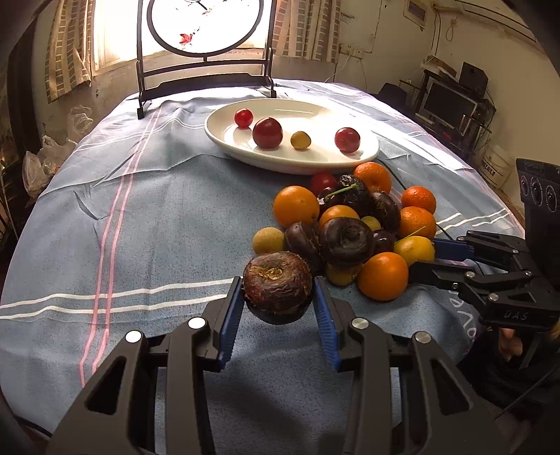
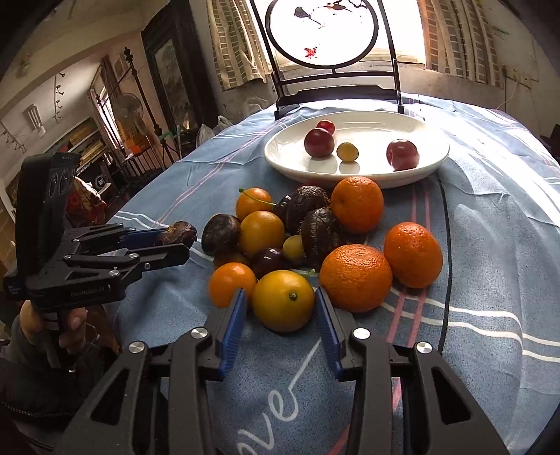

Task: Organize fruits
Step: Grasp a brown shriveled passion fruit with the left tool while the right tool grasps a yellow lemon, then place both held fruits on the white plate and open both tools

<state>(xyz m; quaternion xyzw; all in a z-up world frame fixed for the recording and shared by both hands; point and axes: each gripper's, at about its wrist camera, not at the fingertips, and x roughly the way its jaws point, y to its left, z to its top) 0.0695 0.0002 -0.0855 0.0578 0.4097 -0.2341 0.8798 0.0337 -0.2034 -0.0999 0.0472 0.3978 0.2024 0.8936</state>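
Right tongs [image 2: 280, 297] straddle a yellow fruit [image 2: 282, 301], jaws apart.

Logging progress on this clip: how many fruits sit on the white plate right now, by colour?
On the white plate:
Red fruit: 3
Yellow fruit: 1
Total: 4

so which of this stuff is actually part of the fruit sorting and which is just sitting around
Part of the job:
- wrinkled dark fruit gripped in the left gripper
- yellow-orange fruit between the open jaws of the right gripper
- fruit pile on the cloth
- white plate holding four small fruits

Just lying about:
- round screen on a stand
- black cable
- striped tablecloth
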